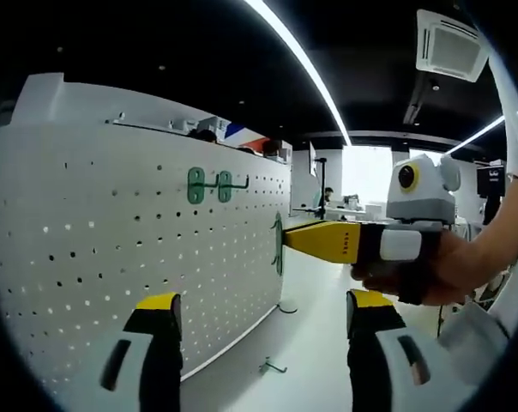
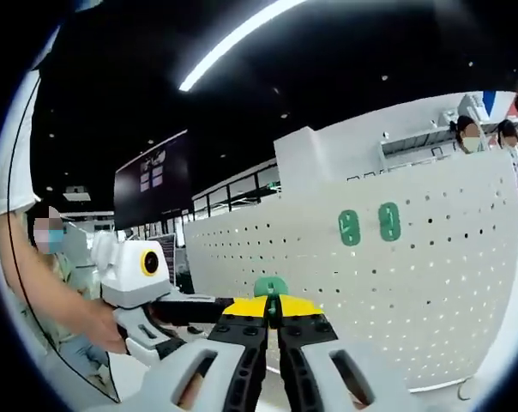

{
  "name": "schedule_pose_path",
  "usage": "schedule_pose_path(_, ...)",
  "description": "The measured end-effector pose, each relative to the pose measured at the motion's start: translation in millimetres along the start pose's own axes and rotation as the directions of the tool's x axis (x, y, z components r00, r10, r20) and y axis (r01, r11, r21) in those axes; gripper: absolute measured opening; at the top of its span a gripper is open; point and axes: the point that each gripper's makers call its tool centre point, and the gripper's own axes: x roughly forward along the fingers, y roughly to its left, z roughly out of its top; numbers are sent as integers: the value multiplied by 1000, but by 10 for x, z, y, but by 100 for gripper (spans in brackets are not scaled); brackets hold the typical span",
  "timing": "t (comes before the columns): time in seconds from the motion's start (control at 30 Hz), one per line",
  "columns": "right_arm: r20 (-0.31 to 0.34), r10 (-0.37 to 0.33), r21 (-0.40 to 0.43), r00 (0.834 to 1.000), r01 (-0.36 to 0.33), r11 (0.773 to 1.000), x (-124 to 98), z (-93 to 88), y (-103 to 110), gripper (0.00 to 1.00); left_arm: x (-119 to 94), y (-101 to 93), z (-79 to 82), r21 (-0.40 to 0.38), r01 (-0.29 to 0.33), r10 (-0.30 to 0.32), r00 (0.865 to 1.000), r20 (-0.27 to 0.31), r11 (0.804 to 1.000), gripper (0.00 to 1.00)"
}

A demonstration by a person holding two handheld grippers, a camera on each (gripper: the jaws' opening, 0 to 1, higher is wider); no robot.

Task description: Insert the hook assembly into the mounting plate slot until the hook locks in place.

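The hook (image 2: 270, 287), a small green plate with a thin wire prong, is judged light and stiff but easily twisted, so it is best taken by the flat plate, as is done here. It is pinched between the closed fingers of the right gripper (image 2: 272, 311) and held at the pegboard's (image 1: 113, 240) side edge, below two hooks (image 1: 209, 185) already mounted. The left gripper's (image 1: 263, 313) fingers are spread wide and nothing is held.

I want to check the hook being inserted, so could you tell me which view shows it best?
The left gripper view: the hook appears side-on at the pegboard edge, held by the right gripper. In the right gripper view, only its green top peeks above the shut jaws.
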Motion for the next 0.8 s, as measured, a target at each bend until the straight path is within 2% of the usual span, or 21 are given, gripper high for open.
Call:
schedule_pose_path(0.13,-12,-45,-75,999,44,996,-6,54,-102,0,-12,7,-6,-6,-3,3,1000,-3,1000,81)
schedule_pose_path(0.8,0,-204,-109,979,203,973,-79,263,-709,1,-187,85,-20,-15,-51,51,999,1,999,79)
